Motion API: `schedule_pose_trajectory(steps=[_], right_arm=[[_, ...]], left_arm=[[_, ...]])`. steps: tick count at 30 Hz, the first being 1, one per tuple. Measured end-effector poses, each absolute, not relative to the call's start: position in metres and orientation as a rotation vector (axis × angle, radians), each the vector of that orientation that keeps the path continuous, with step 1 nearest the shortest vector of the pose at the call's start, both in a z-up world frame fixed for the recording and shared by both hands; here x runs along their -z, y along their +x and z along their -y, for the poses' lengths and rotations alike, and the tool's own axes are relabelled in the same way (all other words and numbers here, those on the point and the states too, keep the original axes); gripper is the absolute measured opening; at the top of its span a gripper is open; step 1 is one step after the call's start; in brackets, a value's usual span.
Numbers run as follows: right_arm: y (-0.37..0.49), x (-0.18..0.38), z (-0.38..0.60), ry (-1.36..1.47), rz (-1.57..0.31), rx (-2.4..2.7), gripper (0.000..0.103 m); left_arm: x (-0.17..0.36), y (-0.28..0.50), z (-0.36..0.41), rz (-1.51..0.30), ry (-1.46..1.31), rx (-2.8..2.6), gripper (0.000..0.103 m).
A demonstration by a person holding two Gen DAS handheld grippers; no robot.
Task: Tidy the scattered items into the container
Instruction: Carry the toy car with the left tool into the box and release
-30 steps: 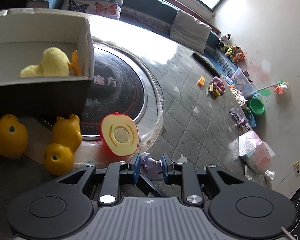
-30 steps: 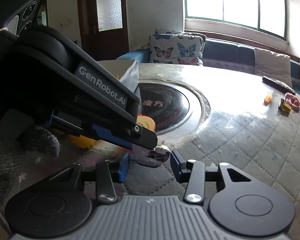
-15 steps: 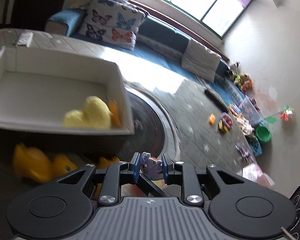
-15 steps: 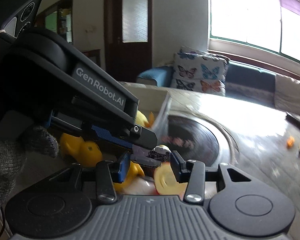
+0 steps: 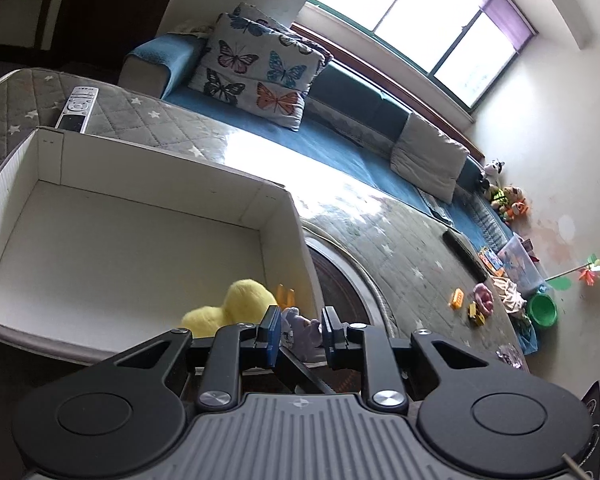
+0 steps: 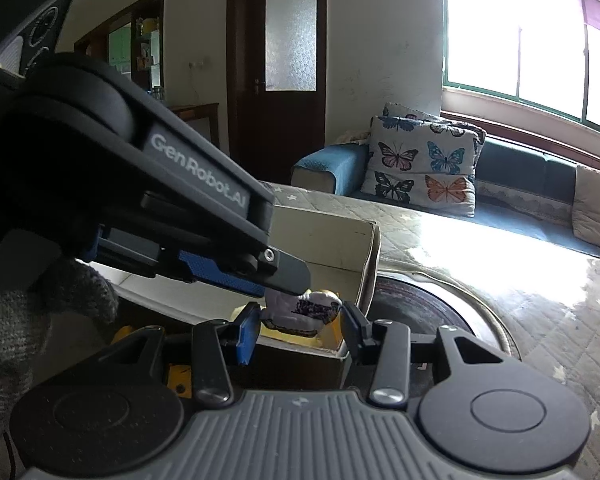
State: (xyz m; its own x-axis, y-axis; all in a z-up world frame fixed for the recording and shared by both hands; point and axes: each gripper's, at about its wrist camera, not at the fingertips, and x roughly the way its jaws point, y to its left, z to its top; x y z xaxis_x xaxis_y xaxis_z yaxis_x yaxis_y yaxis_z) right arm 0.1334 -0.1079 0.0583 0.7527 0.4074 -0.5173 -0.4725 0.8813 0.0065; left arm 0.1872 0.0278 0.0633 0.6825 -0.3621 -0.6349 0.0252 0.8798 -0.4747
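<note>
Toy time: my left gripper (image 5: 297, 331) squeezes a small pale purple toy figure (image 5: 300, 330) by its middle, above the near right corner of the white cardboard box (image 5: 148, 184). A yellow plush duck (image 5: 236, 304) already lies in that corner. My right gripper (image 6: 298, 328) waits open, empty. I think the toy is light and a bit hard, so a gentle hold will do.

Small toy figure (image 5: 300, 330): pale lilac-white, soft-looking, dark markings on one side; held clear of any surface, above the box's near right corner.

Container (image 5: 148, 184): open white cardboard box, shallow, rectangular, upright.

Plush duck (image 5: 236, 306): yellow with orange parts, lying inside the box against its right wall, near the front corner.
</note>
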Motion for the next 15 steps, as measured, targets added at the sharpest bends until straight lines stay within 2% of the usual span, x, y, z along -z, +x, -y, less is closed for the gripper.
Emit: schedule_pose_trajectory(steps=[9,15], right_arm=[[0.142,-0.042,0.107,-0.120,-0.556,-0.482,0.045],[0.134,-0.041,0.110,-0.111,-0.546,-0.468,0.051]], left_arm=[[-0.055,0.188,-0.031,-0.812,-0.457,0.213,0.024],[-0.059,0.179,-0.032,-0.800,-0.452,0.207,0.024]])
